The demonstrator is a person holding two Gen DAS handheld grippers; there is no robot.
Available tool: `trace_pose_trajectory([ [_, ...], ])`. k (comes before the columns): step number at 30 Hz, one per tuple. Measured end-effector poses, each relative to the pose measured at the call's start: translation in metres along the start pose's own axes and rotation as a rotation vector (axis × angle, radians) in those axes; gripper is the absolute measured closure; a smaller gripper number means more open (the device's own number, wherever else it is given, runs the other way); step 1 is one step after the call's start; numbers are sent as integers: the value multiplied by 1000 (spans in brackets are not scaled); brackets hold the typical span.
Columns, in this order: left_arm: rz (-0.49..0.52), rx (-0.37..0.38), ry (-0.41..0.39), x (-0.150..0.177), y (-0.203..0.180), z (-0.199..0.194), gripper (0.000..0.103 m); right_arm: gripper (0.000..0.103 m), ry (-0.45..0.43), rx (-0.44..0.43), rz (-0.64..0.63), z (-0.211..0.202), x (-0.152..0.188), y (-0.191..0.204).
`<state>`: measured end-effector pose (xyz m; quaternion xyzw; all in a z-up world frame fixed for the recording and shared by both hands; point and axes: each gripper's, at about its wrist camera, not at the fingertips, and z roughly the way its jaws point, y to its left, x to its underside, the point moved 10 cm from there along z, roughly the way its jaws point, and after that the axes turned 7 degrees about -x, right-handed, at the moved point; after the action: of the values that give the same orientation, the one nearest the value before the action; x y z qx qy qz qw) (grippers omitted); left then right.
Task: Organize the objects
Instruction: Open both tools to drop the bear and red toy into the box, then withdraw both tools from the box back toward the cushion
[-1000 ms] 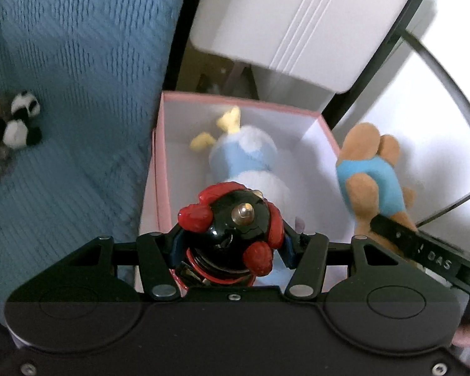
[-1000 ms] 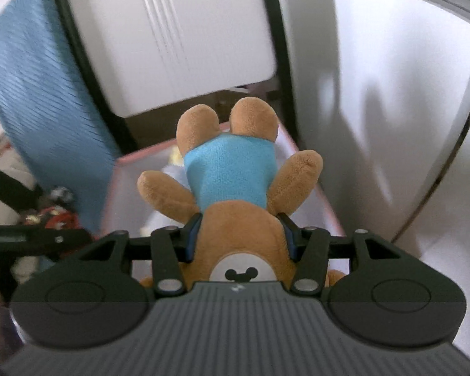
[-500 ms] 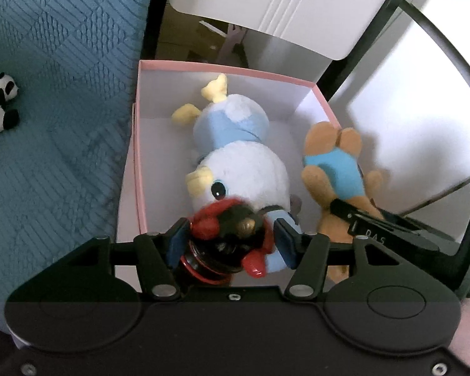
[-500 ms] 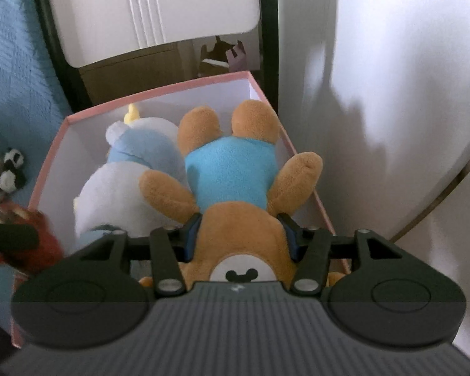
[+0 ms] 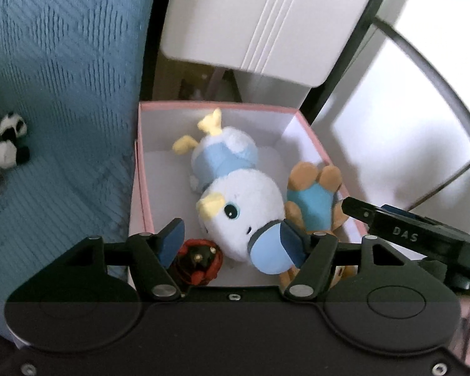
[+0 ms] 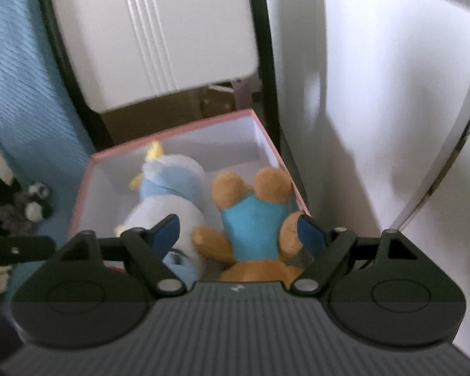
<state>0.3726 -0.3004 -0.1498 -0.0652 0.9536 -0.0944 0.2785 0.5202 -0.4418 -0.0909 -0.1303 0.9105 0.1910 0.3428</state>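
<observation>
A pink box (image 5: 139,169) with a white inside stands between the bed and the wall. In it lie a white and blue plush duck (image 5: 238,200), a brown bear in a blue shirt (image 5: 313,200) and a red and black toy (image 5: 200,261) in the near left corner. My left gripper (image 5: 230,238) is open above the box's near end, over the red toy. My right gripper (image 6: 239,232) is open above the bear (image 6: 253,219), which lies beside the duck (image 6: 169,194) in the box (image 6: 81,188).
A blue quilted bed cover (image 5: 56,94) lies left of the box, with a small panda plush (image 5: 11,144) on it. A white cabinet (image 5: 266,15) stands behind the box and a white wall (image 6: 376,109) to its right.
Both grippers opened. The red and black toy dropped from my left gripper into the box's near left corner. The bear dropped from my right gripper beside the duck. Both grippers lifted back.
</observation>
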Motion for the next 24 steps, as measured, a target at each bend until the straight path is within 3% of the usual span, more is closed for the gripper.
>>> trace_pose_trajectory([
  [12,6,48,-156,-16,19,-105,38,20,-157,-91,-14,-102,-26,64],
  [24,15,91,-286,6,52,-217,37,20,-231,-232,-68,-180,-11,149],
])
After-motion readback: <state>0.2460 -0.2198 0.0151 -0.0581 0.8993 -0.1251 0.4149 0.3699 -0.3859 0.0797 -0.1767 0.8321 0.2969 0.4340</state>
